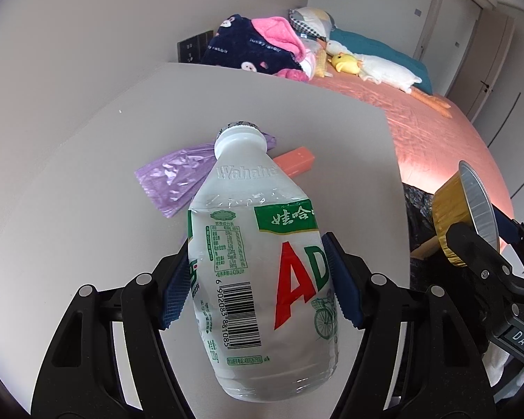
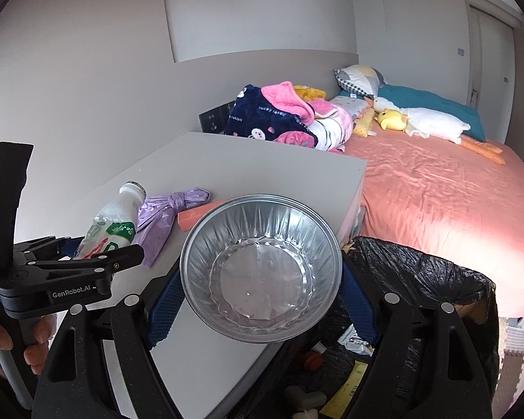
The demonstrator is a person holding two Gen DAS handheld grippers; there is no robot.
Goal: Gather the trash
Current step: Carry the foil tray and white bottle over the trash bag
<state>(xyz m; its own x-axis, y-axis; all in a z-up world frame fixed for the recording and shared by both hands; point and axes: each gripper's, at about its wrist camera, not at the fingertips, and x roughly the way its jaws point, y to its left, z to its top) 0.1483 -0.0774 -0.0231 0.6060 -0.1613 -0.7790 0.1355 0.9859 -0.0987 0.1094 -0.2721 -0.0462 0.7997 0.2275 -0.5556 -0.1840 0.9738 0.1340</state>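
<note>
My left gripper (image 1: 258,279) is shut on a white Wahaha AD plastic bottle (image 1: 262,272), held above the grey nightstand top (image 1: 87,174); the bottle also shows in the right wrist view (image 2: 111,223). My right gripper (image 2: 262,293) is shut on a round foil bowl (image 2: 262,269), gold outside, held over the nightstand's front right corner beside the bin; the bowl also shows in the left wrist view (image 1: 464,209). A knotted purple plastic bag (image 1: 173,178) and an orange box (image 1: 295,160) lie on the nightstand behind the bottle.
A bin lined with a black bag (image 2: 419,272) stands at the nightstand's right, with trash inside. A bed with a pink sheet (image 2: 436,192), blankets and plush toys lies beyond. A wall runs along the left.
</note>
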